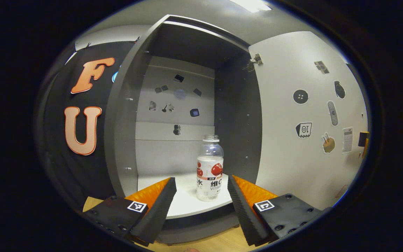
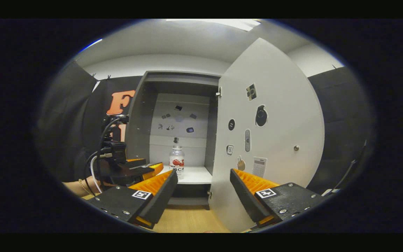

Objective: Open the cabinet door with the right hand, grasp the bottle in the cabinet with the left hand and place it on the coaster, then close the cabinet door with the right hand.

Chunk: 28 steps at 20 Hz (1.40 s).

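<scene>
The grey cabinet stands with its door swung wide to the right. On its white shelf a clear bottle with a red-and-white label stands upright. My left gripper is open, its fingers flanking the bottle's lower part from the front without touching it. In the right gripper view the bottle sits deep in the cabinet, the left gripper reaches toward it from the left, and my right gripper is open, its jaws either side of the door's lower hinge edge, holding nothing.
Stickers dot the cabinet's back panel and the door's inner face. A wooden tabletop lies in front of the cabinet. A person's wrist with a bracelet holds the left gripper. Black cloth hangs left of the cabinet.
</scene>
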Each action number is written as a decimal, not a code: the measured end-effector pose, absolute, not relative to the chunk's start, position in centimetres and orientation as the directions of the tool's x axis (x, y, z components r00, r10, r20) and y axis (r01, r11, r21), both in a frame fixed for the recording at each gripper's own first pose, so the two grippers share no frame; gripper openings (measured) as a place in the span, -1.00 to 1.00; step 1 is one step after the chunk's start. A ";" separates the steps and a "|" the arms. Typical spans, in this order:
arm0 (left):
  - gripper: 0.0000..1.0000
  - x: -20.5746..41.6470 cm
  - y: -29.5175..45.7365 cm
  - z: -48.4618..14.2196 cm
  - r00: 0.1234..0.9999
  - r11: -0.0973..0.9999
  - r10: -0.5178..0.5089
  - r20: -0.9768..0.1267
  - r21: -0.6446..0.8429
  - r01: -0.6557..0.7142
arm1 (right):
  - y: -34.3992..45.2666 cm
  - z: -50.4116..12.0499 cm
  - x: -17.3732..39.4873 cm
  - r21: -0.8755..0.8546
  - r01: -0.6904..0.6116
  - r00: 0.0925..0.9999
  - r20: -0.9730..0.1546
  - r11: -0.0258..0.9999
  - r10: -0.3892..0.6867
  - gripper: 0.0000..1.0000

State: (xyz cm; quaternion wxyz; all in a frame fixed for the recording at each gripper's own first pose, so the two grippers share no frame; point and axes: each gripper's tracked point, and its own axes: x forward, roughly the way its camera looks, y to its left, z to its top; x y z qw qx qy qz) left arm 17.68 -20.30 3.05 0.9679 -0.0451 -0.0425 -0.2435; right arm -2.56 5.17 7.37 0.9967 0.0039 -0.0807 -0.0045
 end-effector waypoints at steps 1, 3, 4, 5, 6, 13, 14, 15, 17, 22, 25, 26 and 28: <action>0.92 18.5 -21.0 3.0 0.871 0.870 -0.480 0.106 -0.068 0.488 | 5.2 7.4 -2.3 -0.001 0.028 0.986 0.166 1.000 -0.028 0.86; 0.96 20.0 -22.2 2.8 0.860 0.859 -0.500 0.104 -0.065 0.508 | 5.8 7.2 -2.1 -0.009 0.042 0.986 0.163 0.999 -0.040 0.86; 0.92 20.7 -22.7 2.7 0.856 0.855 -0.507 0.106 -0.061 0.514 | 6.1 7.0 -1.8 -0.008 0.043 0.987 0.154 0.999 -0.042 0.86; 0.97 21.2 -23.3 2.6 0.850 0.850 -0.516 0.106 -0.058 0.524 | 6.3 6.7 -1.5 -0.008 0.046 0.989 0.143 0.999 -0.045 0.86; 0.92 21.7 -23.8 2.6 0.843 0.843 -0.527 0.112 -0.055 0.535 | 6.1 6.5 -1.0 -0.006 0.053 0.990 0.130 0.999 -0.052 0.86; 0.92 24.2 -26.8 2.4 0.808 0.811 -0.575 0.130 -0.038 0.584 | 6.9 4.6 -0.1 0.087 0.087 0.993 0.069 0.992 -0.093 0.86; 0.92 24.7 -27.0 2.5 0.810 0.813 -0.573 0.125 -0.039 0.581 | 7.1 4.4 0.0 0.091 0.090 0.994 0.061 0.992 -0.095 0.87; 0.92 25.0 -27.2 2.4 0.810 0.813 -0.573 0.122 -0.039 0.581 | 7.2 4.1 -0.1 0.093 0.088 0.994 0.050 0.992 -0.093 0.86; 0.92 25.8 -27.5 2.7 0.814 0.817 -0.567 0.126 -0.039 0.575 | 7.1 4.1 0.0 0.089 0.087 0.995 0.046 0.992 -0.092 0.86; 0.92 26.9 -28.5 2.0 0.816 0.818 -0.571 0.096 -0.020 0.575 | 6.7 4.8 -0.4 0.108 0.090 0.994 0.056 0.990 -0.097 0.86; 0.97 27.5 -28.6 1.6 0.824 0.826 -0.560 0.086 -0.024 0.564 | 5.8 4.7 -0.6 0.087 0.114 0.992 0.052 0.990 -0.118 0.86; 0.97 28.0 -28.7 1.3 0.826 0.828 -0.557 0.082 -0.023 0.561 | 5.5 4.7 -0.6 0.086 0.119 0.991 0.050 0.989 -0.123 0.86; 0.97 28.6 -29.0 0.7 0.829 0.830 -0.555 0.067 -0.019 0.557 | 5.7 4.5 -0.6 0.094 0.115 0.992 0.044 0.989 -0.119 0.77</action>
